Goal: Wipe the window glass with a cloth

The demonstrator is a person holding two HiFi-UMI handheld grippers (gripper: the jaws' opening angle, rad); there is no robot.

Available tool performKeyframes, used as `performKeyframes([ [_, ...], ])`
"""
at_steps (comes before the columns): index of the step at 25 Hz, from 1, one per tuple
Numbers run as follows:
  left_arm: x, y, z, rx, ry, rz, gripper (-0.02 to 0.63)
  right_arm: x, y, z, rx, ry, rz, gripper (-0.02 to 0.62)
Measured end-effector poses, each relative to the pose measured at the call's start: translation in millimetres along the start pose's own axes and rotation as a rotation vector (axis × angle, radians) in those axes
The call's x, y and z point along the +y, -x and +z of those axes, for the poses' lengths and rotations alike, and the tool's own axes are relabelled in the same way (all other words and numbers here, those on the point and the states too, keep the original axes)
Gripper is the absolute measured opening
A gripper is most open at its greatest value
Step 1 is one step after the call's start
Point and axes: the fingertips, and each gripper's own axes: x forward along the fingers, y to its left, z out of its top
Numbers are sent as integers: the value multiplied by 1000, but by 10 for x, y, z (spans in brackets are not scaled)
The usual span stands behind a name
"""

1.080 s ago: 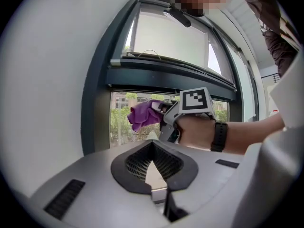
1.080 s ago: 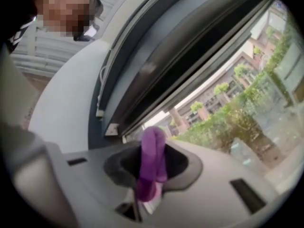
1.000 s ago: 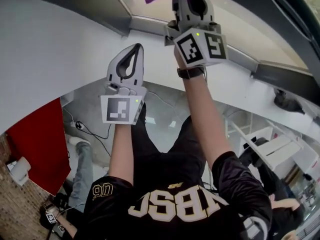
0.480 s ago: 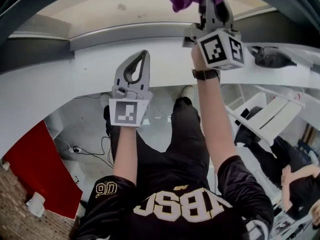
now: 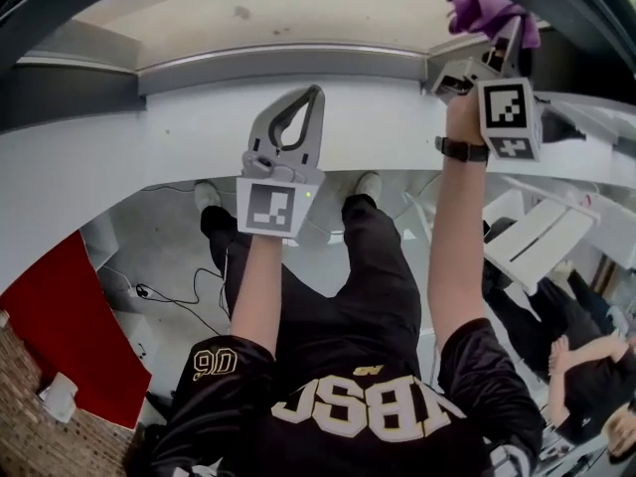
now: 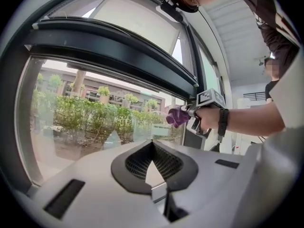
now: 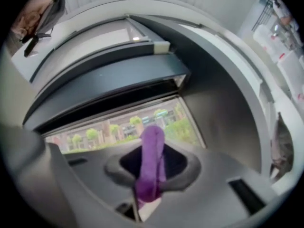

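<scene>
Between the jaws of the right gripper (image 7: 151,172) sits the purple cloth (image 7: 151,161), pinched tight in a bunched, upright fold whose free end sticks out past the jaw tips. That gripper is raised toward the right end of the window glass (image 7: 121,126), just under the dark window frame (image 7: 109,80). Whether the cloth actually touches the pane cannot be told from any view.

The left gripper (image 6: 152,145) has its jaws together, tips meeting, with nothing between them. It is held up near the glass (image 6: 85,122) but apart from it.

From the left gripper view, the right gripper (image 6: 199,112) shows side-on, with the cloth (image 6: 177,116) bunched at its front close to the pane's right edge. Its hand (image 6: 209,120) wears a dark wristband (image 6: 221,122). Green hedges (image 6: 80,120) and buildings lie beyond the glass.

Only the head view takes in both arms at once. It has the left gripper (image 5: 312,97) lower and nearer the middle, and the right gripper (image 5: 497,53) higher at the right with the cloth (image 5: 492,13) on top. Each gripper's marker cube (image 5: 278,207) faces the camera, above a black jersey (image 5: 348,405).
</scene>
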Motion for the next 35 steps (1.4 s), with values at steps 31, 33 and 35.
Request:
performKeyframes([
  [31, 2254, 1625, -60, 72, -57, 244, 17, 4997, 645, -2255, 198, 264, 828, 83],
  [33, 1897, 1310, -279, 86, 30, 194, 17, 4445, 575, -2050, 193, 276, 775, 83],
  [35, 1489, 927, -290, 63, 9, 105, 17, 3862, 501, -1845, 198, 288, 709, 83],
])
